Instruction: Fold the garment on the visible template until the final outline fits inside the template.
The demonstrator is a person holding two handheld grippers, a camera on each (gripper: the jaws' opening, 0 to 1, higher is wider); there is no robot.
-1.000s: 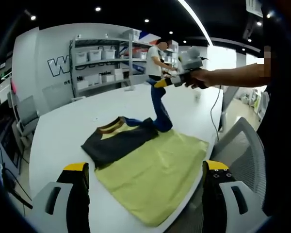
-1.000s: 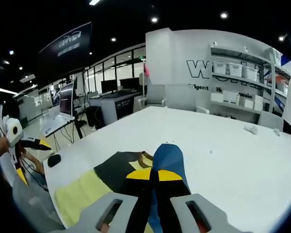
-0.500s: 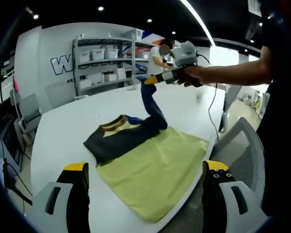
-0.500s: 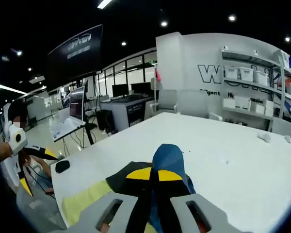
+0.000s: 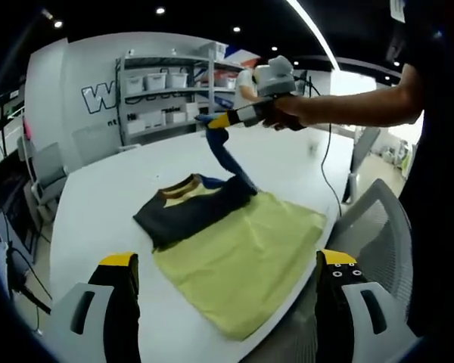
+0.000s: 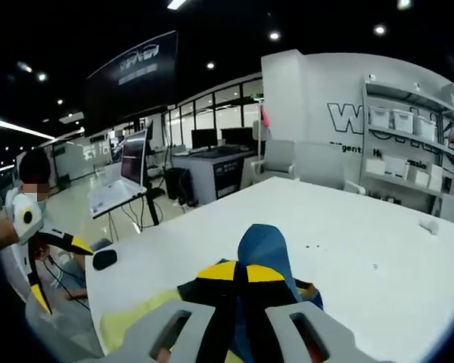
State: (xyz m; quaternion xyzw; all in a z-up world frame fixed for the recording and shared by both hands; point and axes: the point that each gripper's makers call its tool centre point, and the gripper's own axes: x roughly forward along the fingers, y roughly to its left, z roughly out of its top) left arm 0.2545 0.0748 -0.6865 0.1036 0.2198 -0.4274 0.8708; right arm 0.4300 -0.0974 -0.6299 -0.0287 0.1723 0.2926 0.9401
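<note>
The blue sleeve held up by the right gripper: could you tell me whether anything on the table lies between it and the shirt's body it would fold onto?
Nothing visible does. The right gripper holds the blue sleeve above the white table, and the sleeve runs straight down to the shirt.

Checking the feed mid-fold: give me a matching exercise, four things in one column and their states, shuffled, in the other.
Things:
1. left gripper
2. right gripper
3. blue sleeve
4. yellow body

States:
A. lifted off the table
B. lying flat on the table
C. open, holding nothing
D. shut on cloth

Pairs: 1-C, 2-D, 3-A, 4-B
</note>
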